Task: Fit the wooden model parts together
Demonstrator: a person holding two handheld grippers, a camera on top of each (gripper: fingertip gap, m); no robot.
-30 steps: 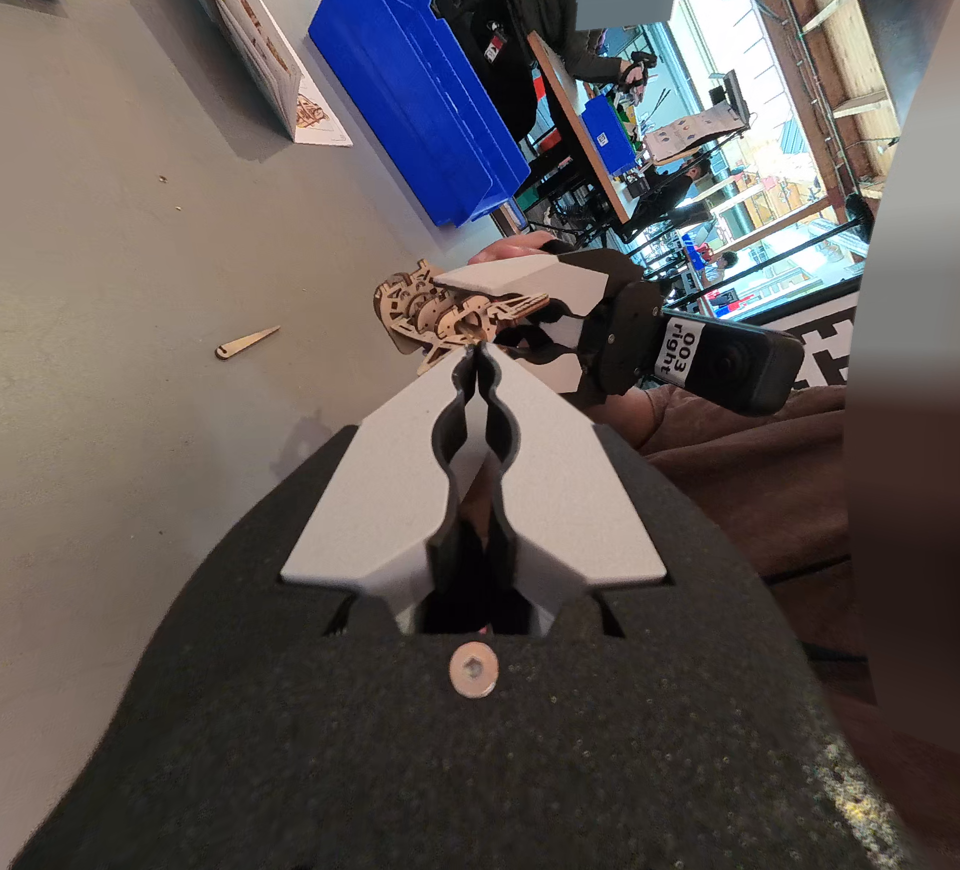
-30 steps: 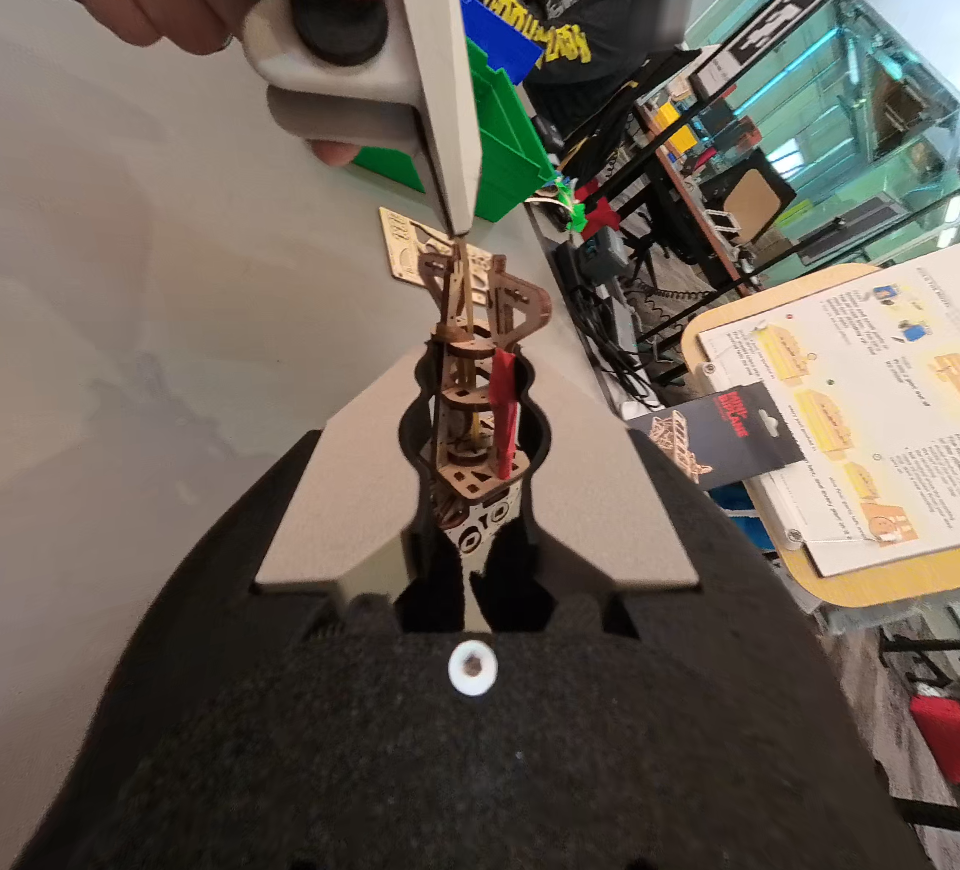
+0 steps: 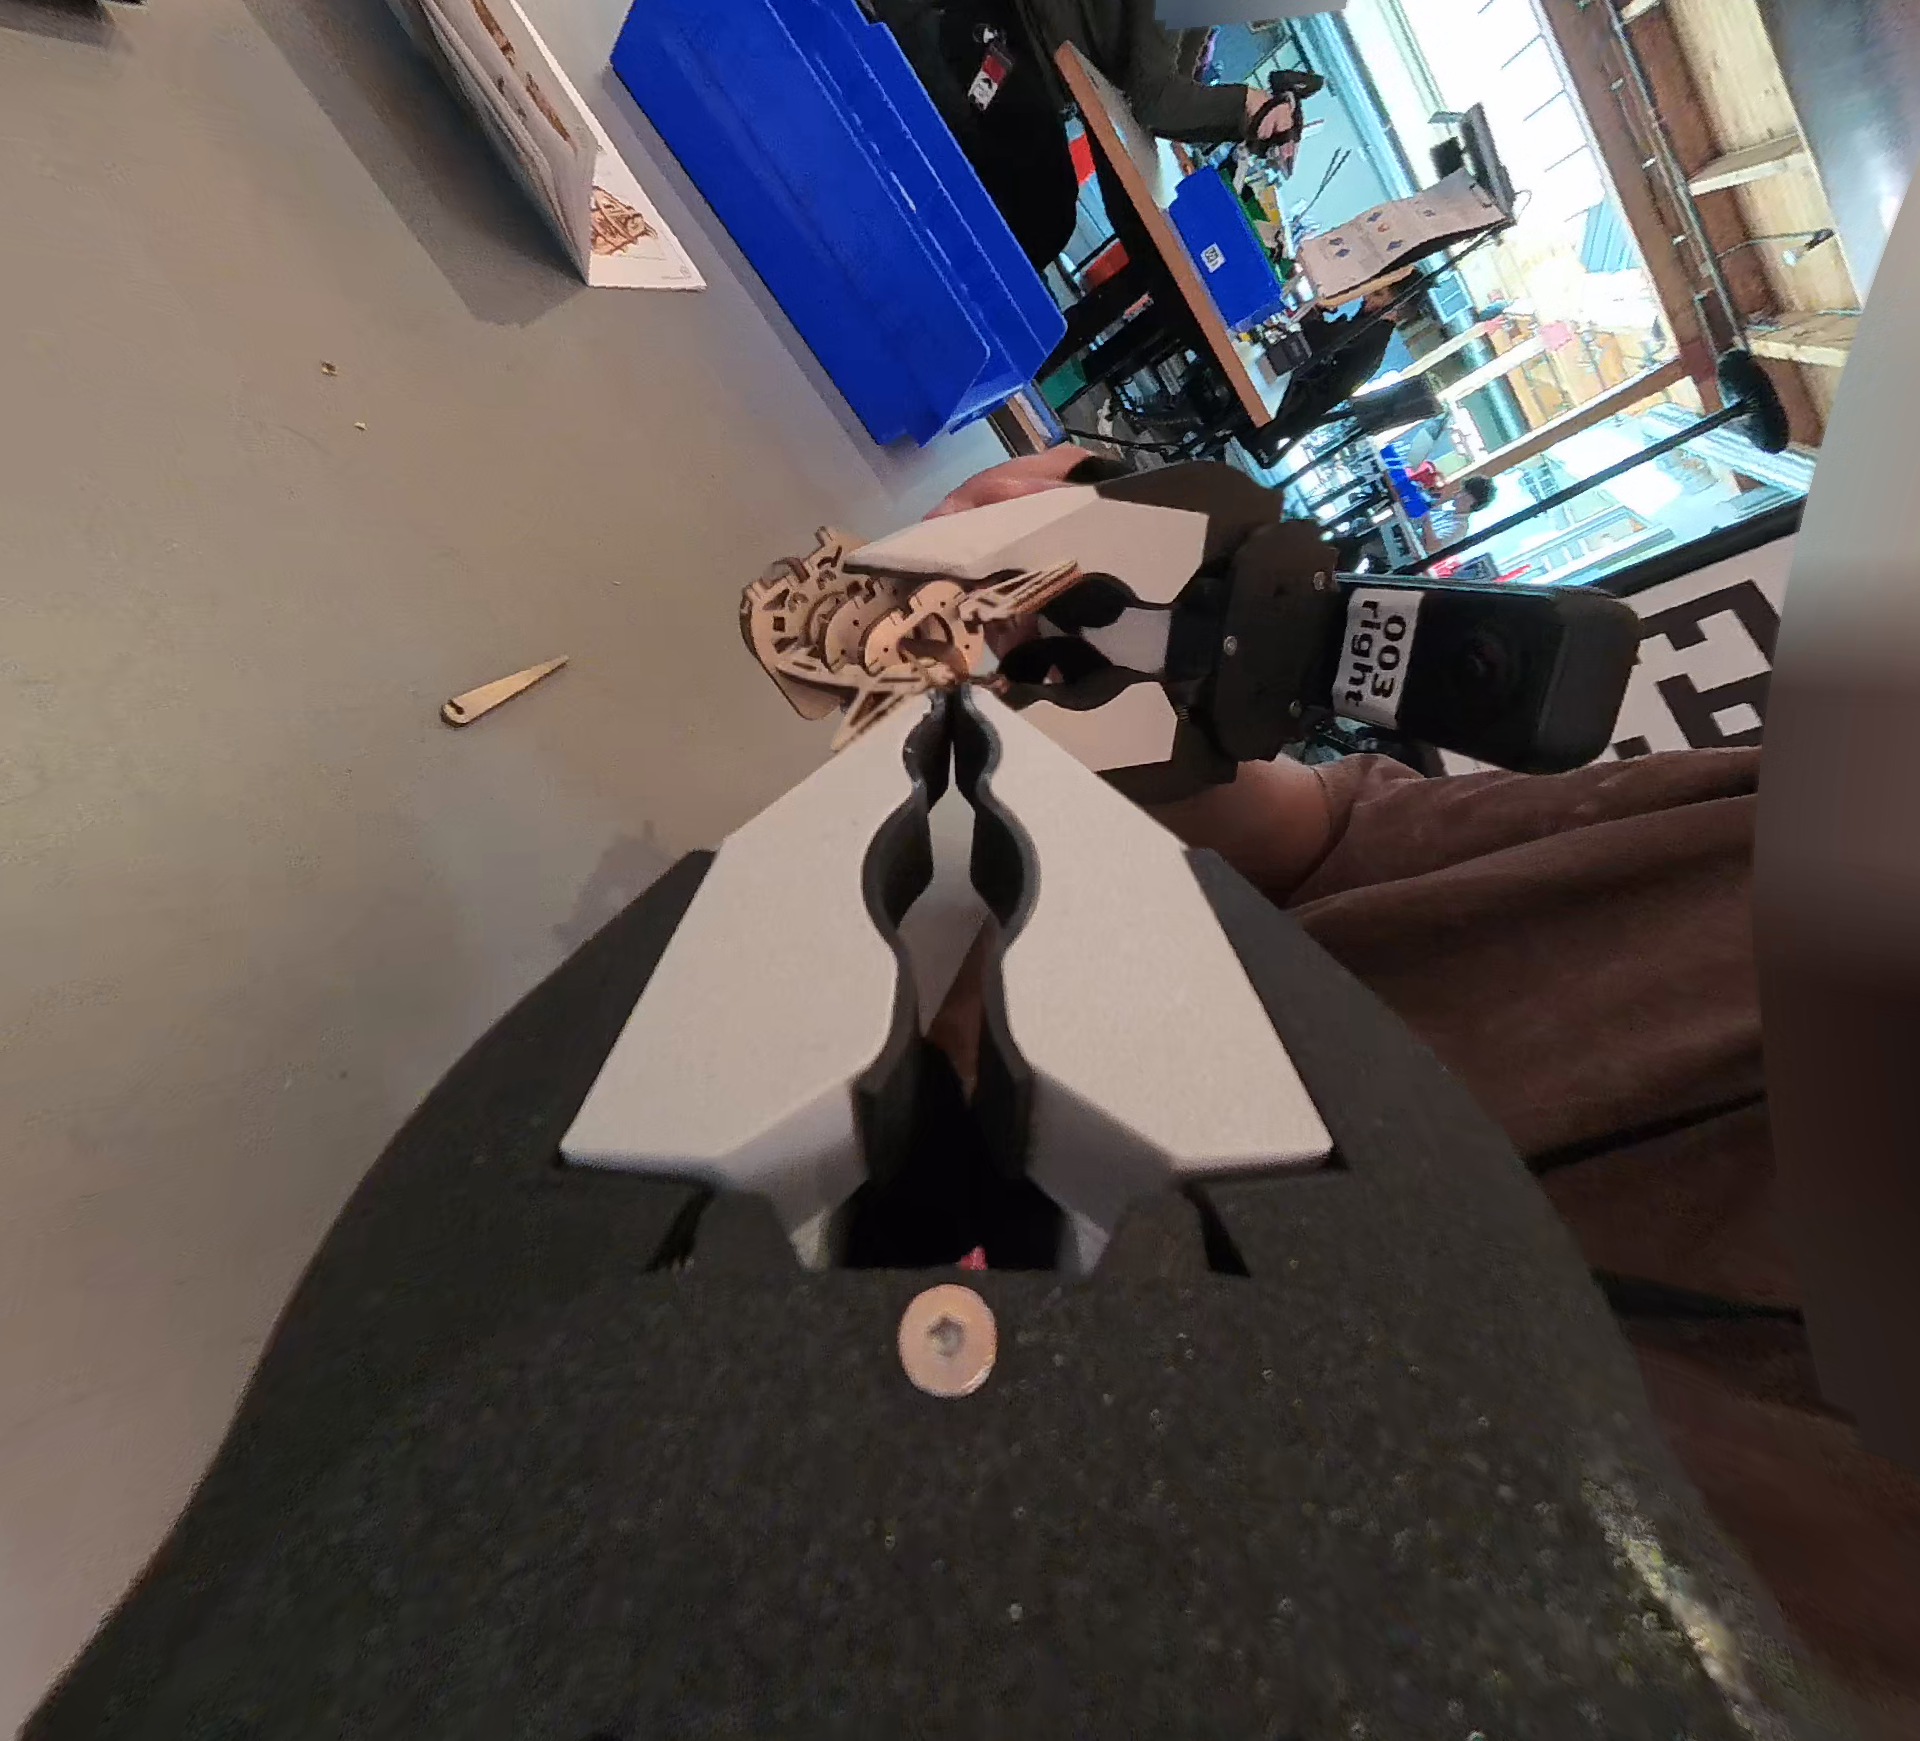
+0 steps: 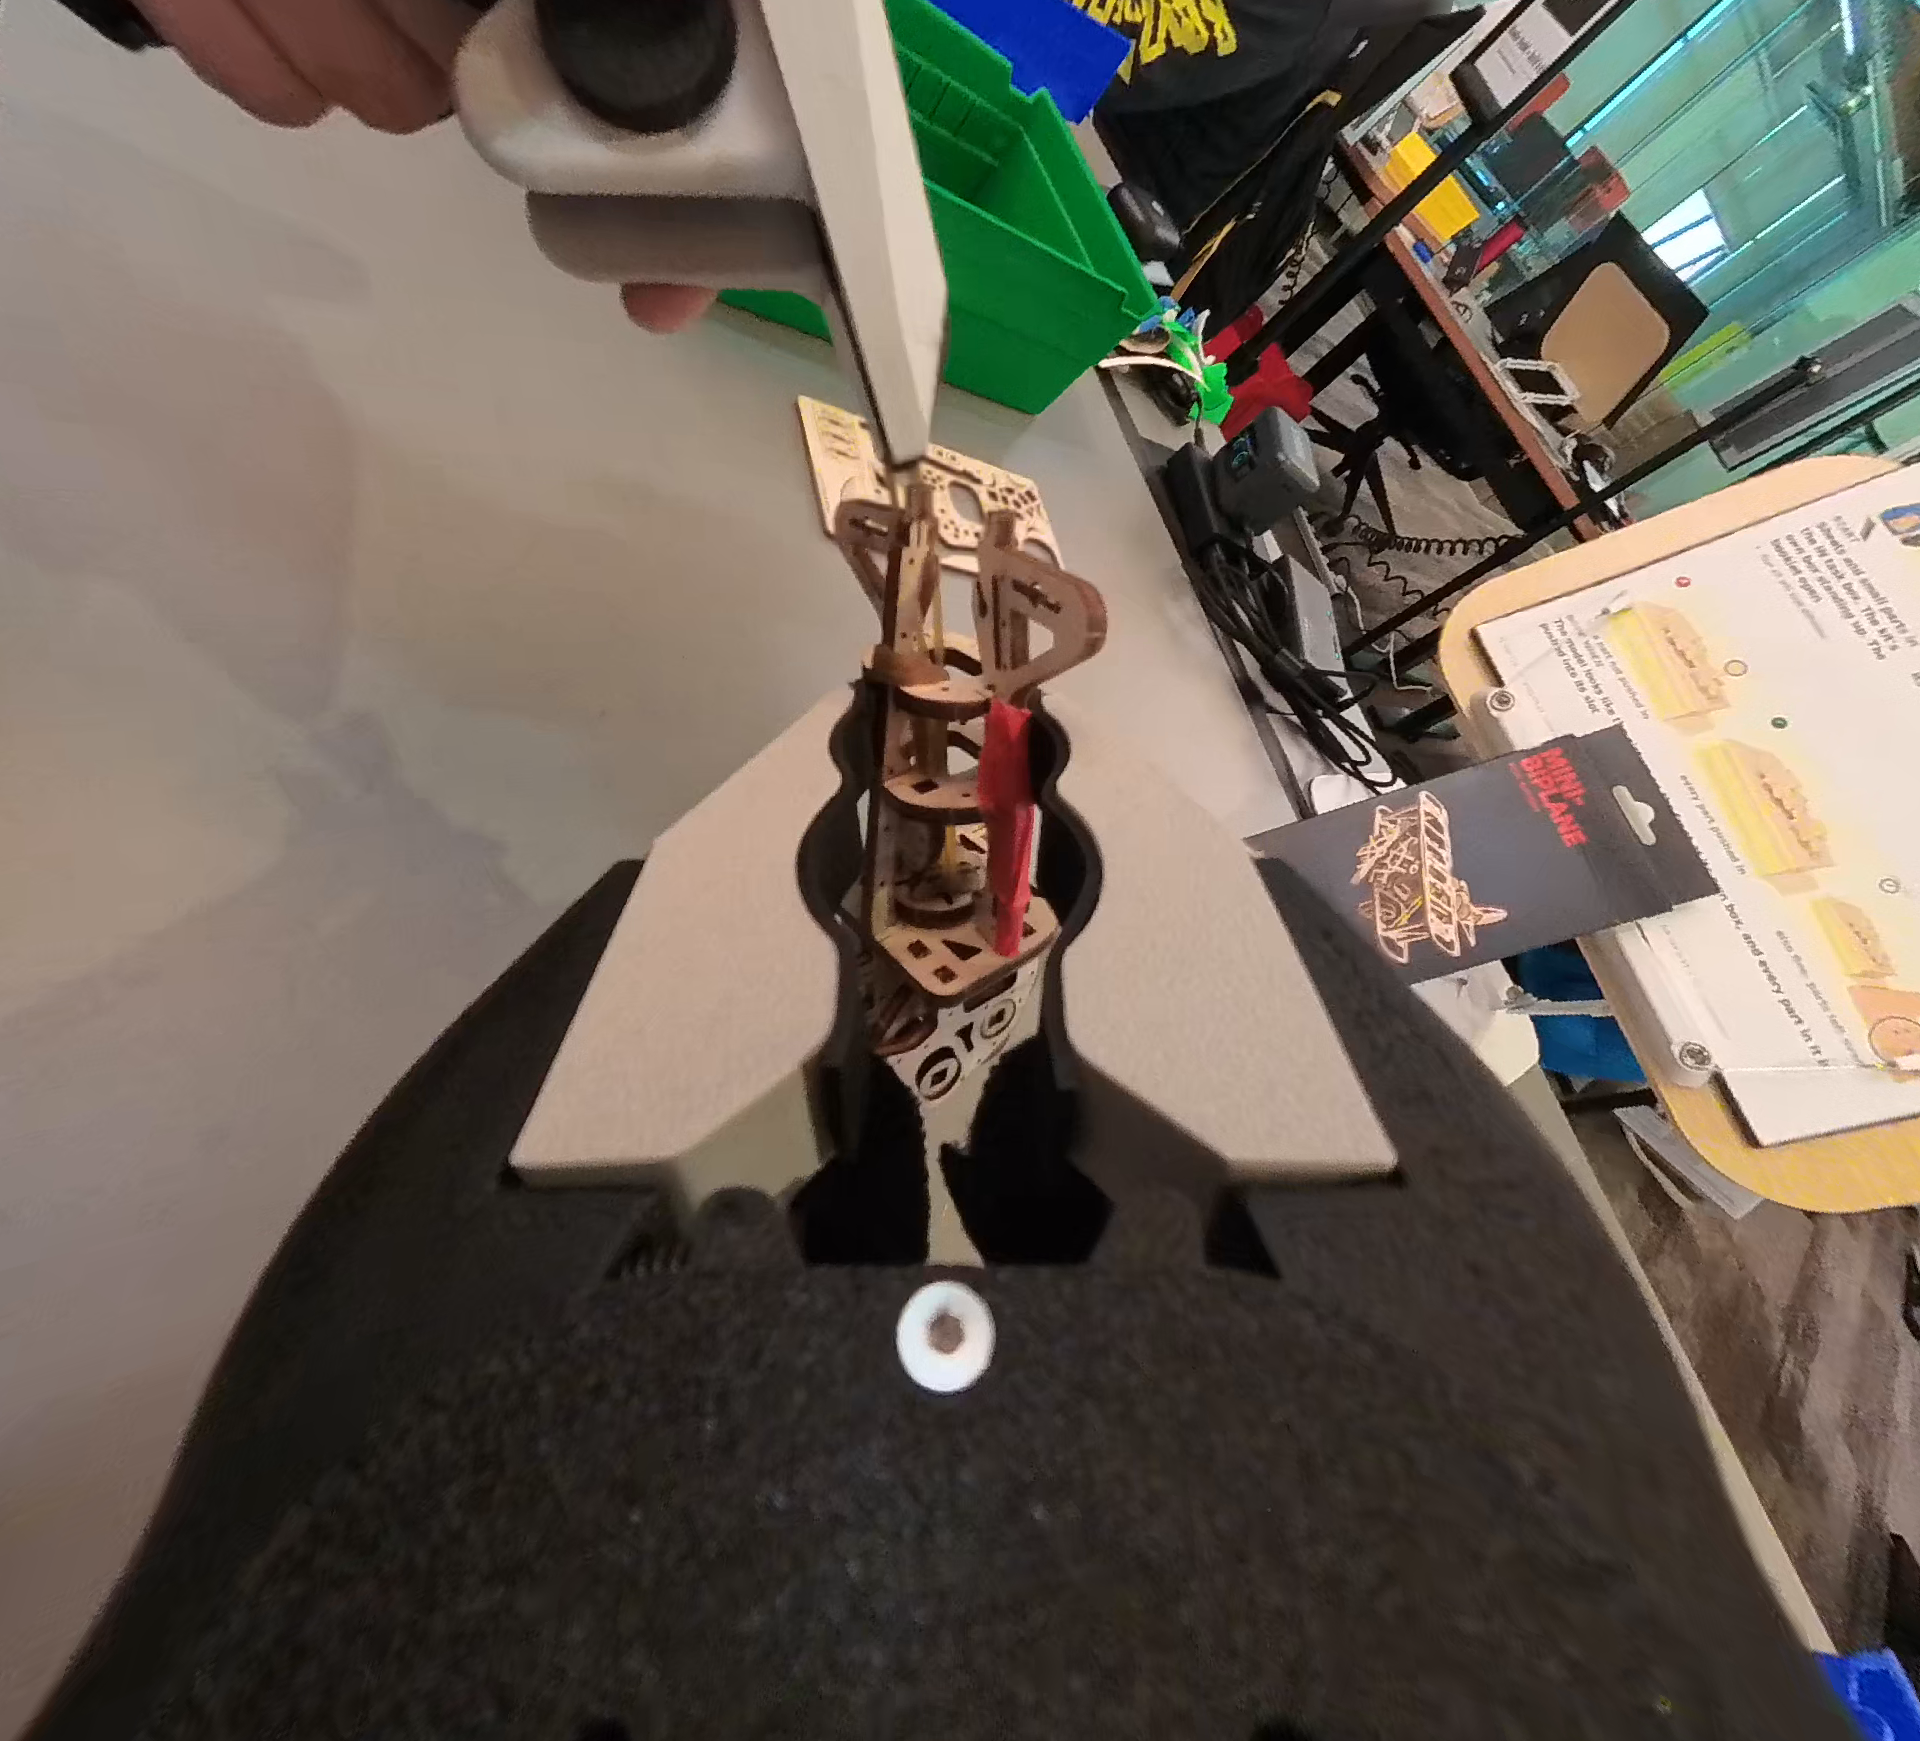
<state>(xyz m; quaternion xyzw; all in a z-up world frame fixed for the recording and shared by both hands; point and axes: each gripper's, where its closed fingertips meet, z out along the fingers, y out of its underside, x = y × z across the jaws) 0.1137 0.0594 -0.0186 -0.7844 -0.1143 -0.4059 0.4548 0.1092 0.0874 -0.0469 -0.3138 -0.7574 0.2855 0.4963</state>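
One model (image 4: 961, 787) is sitting clamped in the right gripper (image 4: 951, 725) — the left gripper (image 3: 951, 704), pinched narrow, is touching it; one loose part (image 3: 504, 692) is lying nearby.

- The right tool (image 4: 961, 725) is closed on the wooden model (image 4: 951, 818), which has a red piece (image 4: 1008, 818).
- The left tool (image 4: 902, 444) touches the model's top with its tips together.
- A green bin (image 4: 1008, 257) stands on the bench (image 4: 312, 548).

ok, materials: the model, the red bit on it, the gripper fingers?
Model: thin laser-cut plywood by the look, pale faces with dark brown cut edges, unfinished. Red bit: a flat matte strip, paper or plastic, cannot tell. Fingers: matte grey, hard plastic probably, with dark wavy inner pads, perhaps rubber.
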